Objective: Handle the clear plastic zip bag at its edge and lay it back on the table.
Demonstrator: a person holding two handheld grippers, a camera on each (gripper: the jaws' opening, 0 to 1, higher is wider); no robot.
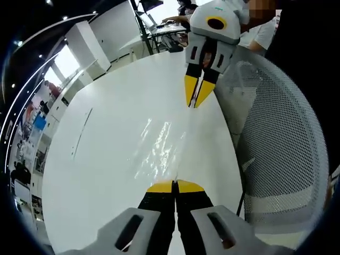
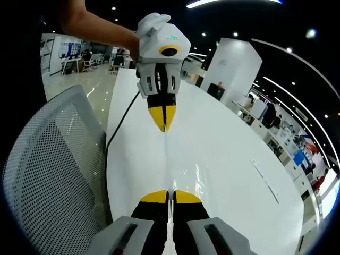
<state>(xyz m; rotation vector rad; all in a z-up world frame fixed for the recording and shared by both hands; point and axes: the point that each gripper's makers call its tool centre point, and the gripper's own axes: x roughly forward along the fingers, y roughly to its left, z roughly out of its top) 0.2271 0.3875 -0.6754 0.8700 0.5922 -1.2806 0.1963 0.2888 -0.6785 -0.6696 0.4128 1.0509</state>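
The clear plastic zip bag (image 1: pixel 159 151) is held taut edge-on between my two grippers, above the white table (image 1: pixel 90 175); only glints and a thin edge line show it. In the left gripper view my left gripper (image 1: pixel 174 186) is shut on the bag's near edge, and the right gripper (image 1: pixel 195 100) is shut on its far edge. From the right gripper view, my right gripper (image 2: pixel 170 196) pinches the bag (image 2: pixel 180 172) at the bottom, and the left gripper (image 2: pixel 164 121), held by a person's hand, pinches the far end over the table (image 2: pixel 239 154).
A grey mesh office chair (image 1: pixel 281 149) (image 2: pixel 48 159) stands right against the table's edge. A thin flat strip (image 1: pixel 81 134) (image 2: pixel 265 181) lies on the table. A dark cable (image 2: pixel 123 119) runs along the table edge. People sit at desks (image 1: pixel 170 24) farther off.
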